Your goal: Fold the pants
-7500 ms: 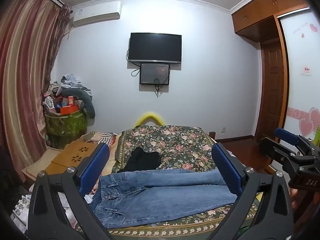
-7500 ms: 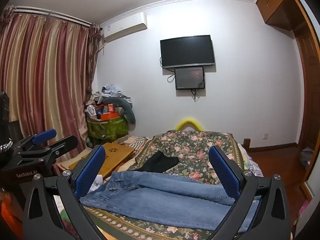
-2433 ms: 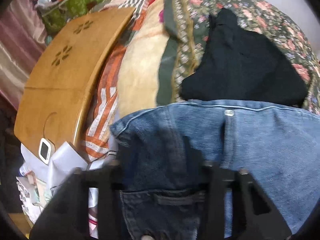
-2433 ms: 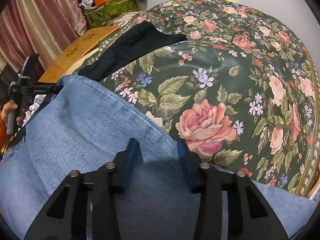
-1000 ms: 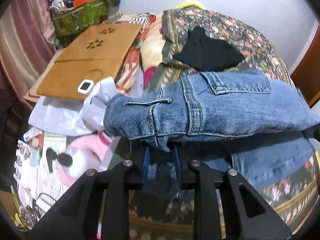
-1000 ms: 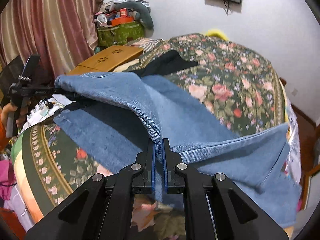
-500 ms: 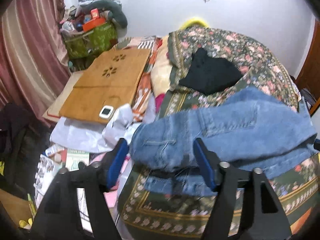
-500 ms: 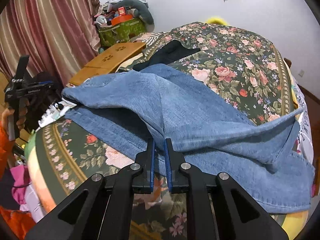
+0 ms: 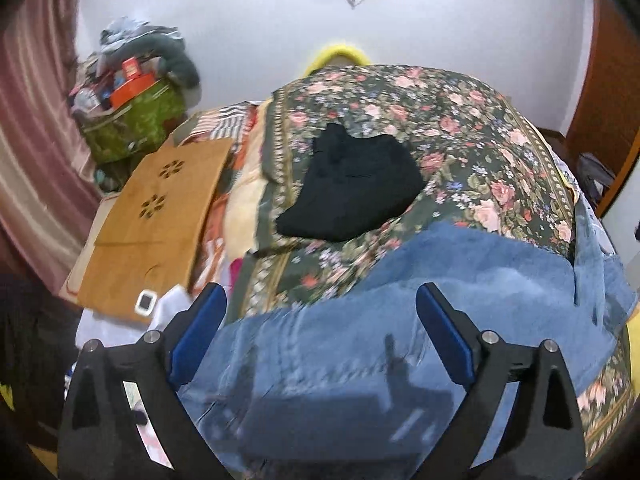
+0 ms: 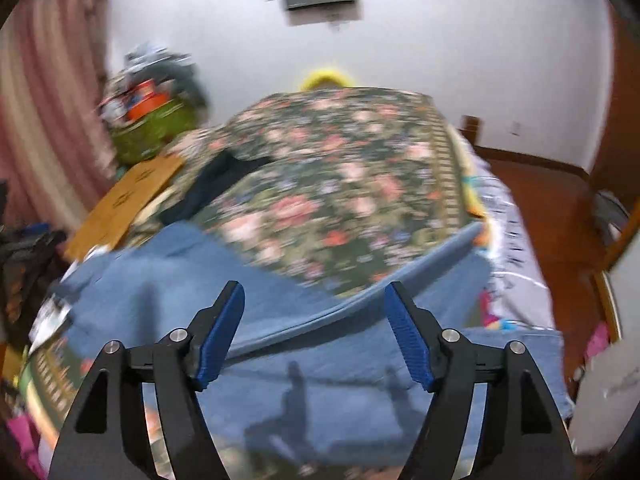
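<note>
Bedspread (image 9: 460,120) beyond jeans (image 9: 460,280) lies open; black garment (image 9: 352,188) sits mid-bed, wooden board (image 9: 160,216) & clutter crowd left side.

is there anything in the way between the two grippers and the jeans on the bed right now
Nothing visible. The left gripper and right gripper both hang open directly over the jeans, with only air between. The black garment lies farther back on the floral bedspread, clear of the denim.
</note>
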Demonstrator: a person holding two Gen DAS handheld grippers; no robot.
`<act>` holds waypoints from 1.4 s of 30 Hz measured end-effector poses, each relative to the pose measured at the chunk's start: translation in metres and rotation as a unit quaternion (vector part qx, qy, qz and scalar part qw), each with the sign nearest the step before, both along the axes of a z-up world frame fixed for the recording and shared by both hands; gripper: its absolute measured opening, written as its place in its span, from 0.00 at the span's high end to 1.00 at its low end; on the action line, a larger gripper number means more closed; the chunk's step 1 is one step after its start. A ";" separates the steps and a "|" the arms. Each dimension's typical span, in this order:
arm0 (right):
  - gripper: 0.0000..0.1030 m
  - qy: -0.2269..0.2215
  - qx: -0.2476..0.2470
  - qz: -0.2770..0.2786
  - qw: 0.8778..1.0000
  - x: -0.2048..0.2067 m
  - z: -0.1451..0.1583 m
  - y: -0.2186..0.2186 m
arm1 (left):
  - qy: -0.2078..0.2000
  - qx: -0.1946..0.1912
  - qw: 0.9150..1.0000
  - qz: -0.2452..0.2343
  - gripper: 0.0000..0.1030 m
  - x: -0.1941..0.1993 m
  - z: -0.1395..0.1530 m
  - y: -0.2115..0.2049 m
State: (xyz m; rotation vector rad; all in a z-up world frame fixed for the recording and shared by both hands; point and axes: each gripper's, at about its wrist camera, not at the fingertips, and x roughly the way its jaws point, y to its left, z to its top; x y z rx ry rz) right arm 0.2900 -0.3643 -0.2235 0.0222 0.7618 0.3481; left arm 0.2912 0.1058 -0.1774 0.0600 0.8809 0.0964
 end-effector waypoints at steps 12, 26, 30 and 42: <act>0.33 0.093 0.017 -0.121 0.988 0.124 -0.065 -0.067 | 0.052 0.014 0.998 -0.036 0.06 0.074 -0.045 -0.038; 0.93 0.120 0.037 -0.150 0.981 0.166 -0.100 -0.094 | 0.097 0.026 0.993 -0.060 0.06 0.085 -0.064 -0.057; 0.95 0.084 0.044 -0.143 0.985 0.140 -0.058 -0.116 | 0.115 0.014 0.990 -0.082 0.06 0.084 -0.062 -0.073; 0.96 -0.055 0.075 -0.160 0.983 0.035 0.049 -0.203 | 0.171 0.014 0.974 -0.148 0.06 0.047 -0.076 -0.145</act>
